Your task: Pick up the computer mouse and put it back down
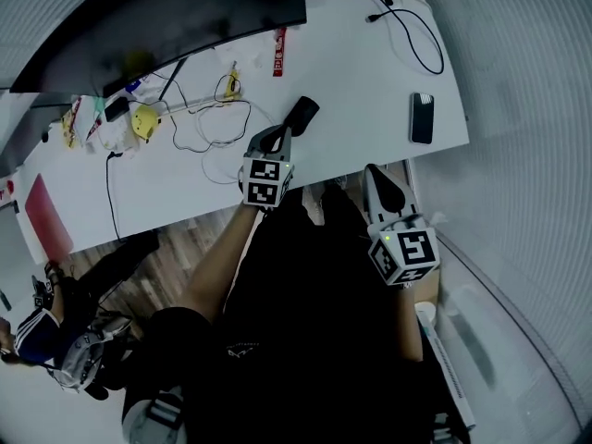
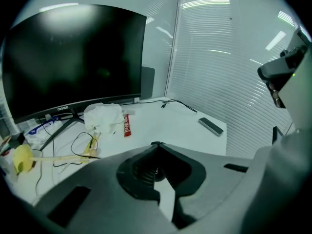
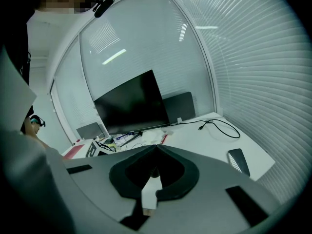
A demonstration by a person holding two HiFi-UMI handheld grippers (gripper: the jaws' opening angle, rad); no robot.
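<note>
Currently both tools are empty. Left gripper (image 2: pixel 157 145): jaws clenched tip to tip with nothing between them. Its own view shows only bare desk (image 2: pixel 165 126) ahead of the tips. Right gripper (image 3: pixel 156 147): jaws likewise pressed together on nothing, held at the near edge of the desk, above the person's lap in the head view.

Computer mouse (image 1: pixel 302 115): a dark, elongated shape lying flat on the desk, just beyond the left jaws' tips and slightly to their right in the head view. As far as I can tell, neither gripper touches it. The left gripper view does not show it clearly. The gripper's own body probably covers it, which suggests the jaws sit above the mouse rather than level with it.

Judgement: with the mouse resting on the desk and closed, empty jaws just behind it, either the put-down is done or the pick has not begun. The frames alone do not decide which. Closed jaws cannot take the mouse, so any grasp would need them spread first.

The right gripper looks parked. The phone (image 3: pixel 239 161) and the cable (image 3: pixel 222 126) lie well ahead of its jaws, and it is well apart from the mouse, so it leaves the left one room.

Monitor (image 2: pixel 73 57), crumpled tissue (image 2: pixel 103 116) and red packet (image 2: pixel 126 126) lie far ahead and left of the left jaws, so they do not crowd the mouse.
</note>
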